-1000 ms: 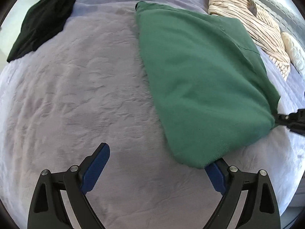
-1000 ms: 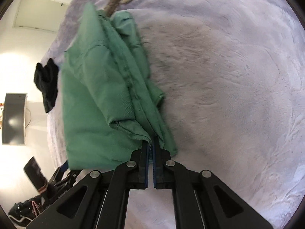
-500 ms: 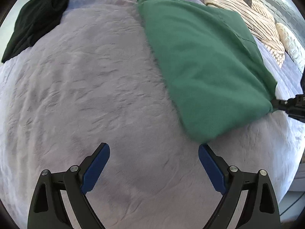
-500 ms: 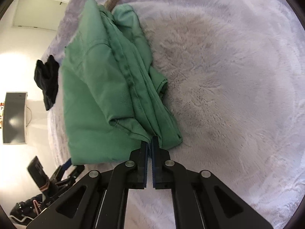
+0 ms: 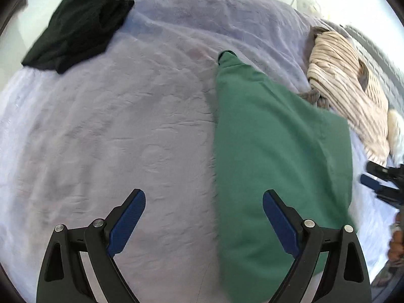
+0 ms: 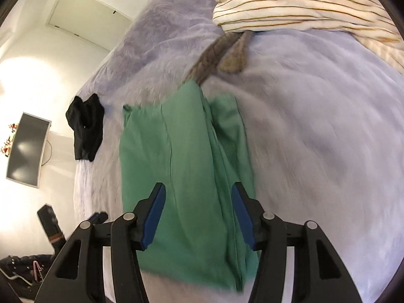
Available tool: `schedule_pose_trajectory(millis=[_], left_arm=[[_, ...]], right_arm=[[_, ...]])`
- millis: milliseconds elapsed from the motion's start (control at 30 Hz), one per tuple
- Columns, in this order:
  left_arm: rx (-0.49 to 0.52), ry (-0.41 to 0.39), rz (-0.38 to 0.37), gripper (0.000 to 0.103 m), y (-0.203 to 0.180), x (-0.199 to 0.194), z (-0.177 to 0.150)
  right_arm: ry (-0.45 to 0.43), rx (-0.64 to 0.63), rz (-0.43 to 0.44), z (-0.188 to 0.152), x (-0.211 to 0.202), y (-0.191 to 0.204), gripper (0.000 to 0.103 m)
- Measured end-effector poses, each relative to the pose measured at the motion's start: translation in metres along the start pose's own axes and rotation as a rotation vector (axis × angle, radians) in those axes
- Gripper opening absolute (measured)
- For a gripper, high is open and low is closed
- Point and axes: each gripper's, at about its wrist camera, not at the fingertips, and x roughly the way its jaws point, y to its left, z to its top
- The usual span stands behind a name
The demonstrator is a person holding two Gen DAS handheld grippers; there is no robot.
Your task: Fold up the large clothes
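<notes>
A folded green garment (image 5: pixel 275 151) lies flat on the lilac bed cover (image 5: pixel 113 126), long and narrow. It also shows in the right wrist view (image 6: pixel 181 176). My left gripper (image 5: pixel 204 209) is open and empty above the cover, its right finger over the garment's near left edge. My right gripper (image 6: pixel 197 202) is open and empty, hovering over the garment's near end. The right gripper also shows at the right edge of the left wrist view (image 5: pixel 383 184).
A black garment (image 5: pixel 78 25) lies at the far left corner of the bed. A beige striped garment (image 5: pixel 348 83) and a grey knitted piece (image 6: pixel 219 55) lie at the far right. A monitor (image 6: pixel 25 149) hangs on the wall beyond the bed.
My right gripper has opened and let go of the green garment, which now lies flat. Both grippers have pulled back and turned, so the garment looks straighter.
</notes>
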Motion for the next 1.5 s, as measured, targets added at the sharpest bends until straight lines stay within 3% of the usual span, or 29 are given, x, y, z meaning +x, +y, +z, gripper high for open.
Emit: schedule_pose_trajectory(millis=[100, 133, 167, 200, 267, 367, 600, 767, 867, 967, 1067, 1167, 1233, 1367, 1500], left_arm=[[-0.041, 0.043, -0.018, 0.095, -0.005, 0.014, 0.001], [-0.046, 0.056, -0.015, 0.095, -0.007, 0.018, 0.001], [-0.049, 0.059, -0.014, 0.095, -0.009, 0.017, -0.001], [-0.049, 0.055, -0.016, 0.095, -0.010, 0.017, -0.001], [-0.038, 0.041, -0.019, 0.095, -0.012, 0.014, -0.002], [0.007, 0.056, 0.004, 0.095, -0.017, 0.021, -0.001], [0.043, 0.068, 0.032, 0.095, -0.024, 0.036, -0.011], [0.053, 0.076, 0.026, 0.095, -0.023, 0.037, -0.010], [0.068, 0.073, 0.048, 0.095, -0.027, 0.036, -0.010], [0.065, 0.076, 0.053, 0.095, -0.027, 0.036, -0.009], [0.060, 0.079, 0.054, 0.095, -0.027, 0.036, -0.009], [0.060, 0.083, 0.061, 0.095, -0.027, 0.035, -0.009], [0.061, 0.089, 0.064, 0.095, -0.027, 0.035, -0.010], [0.070, 0.107, 0.074, 0.095, -0.028, 0.033, -0.010], [0.089, 0.113, 0.088, 0.095, -0.029, 0.030, -0.012]], right_arm=[[0.032, 0.017, 0.006, 0.025, 0.032, -0.001, 0.057], [0.052, 0.018, 0.011, 0.032, 0.043, -0.002, 0.047], [0.063, 0.016, 0.022, 0.036, 0.049, -0.001, 0.010], [0.077, 0.004, 0.033, 0.038, 0.053, 0.002, 0.006], [0.067, -0.066, 0.019, 0.041, 0.051, 0.016, 0.006], [0.044, -0.164, -0.068, 0.048, 0.049, 0.027, 0.004], [0.132, -0.008, -0.205, 0.047, 0.091, -0.041, 0.000], [0.108, 0.092, -0.129, 0.031, 0.078, -0.058, 0.001], [0.027, 0.121, -0.112, 0.032, 0.050, -0.048, 0.004], [-0.026, 0.059, -0.063, 0.033, 0.031, -0.022, 0.004], [-0.005, -0.039, -0.019, 0.028, 0.031, 0.008, 0.004], [0.042, -0.146, -0.094, 0.016, 0.050, 0.026, 0.004], [0.082, -0.144, -0.146, 0.010, 0.069, 0.022, 0.004], [0.117, -0.035, -0.132, -0.002, 0.086, -0.007, 0.001], [0.115, -0.049, -0.142, -0.006, 0.076, -0.002, 0.001]])
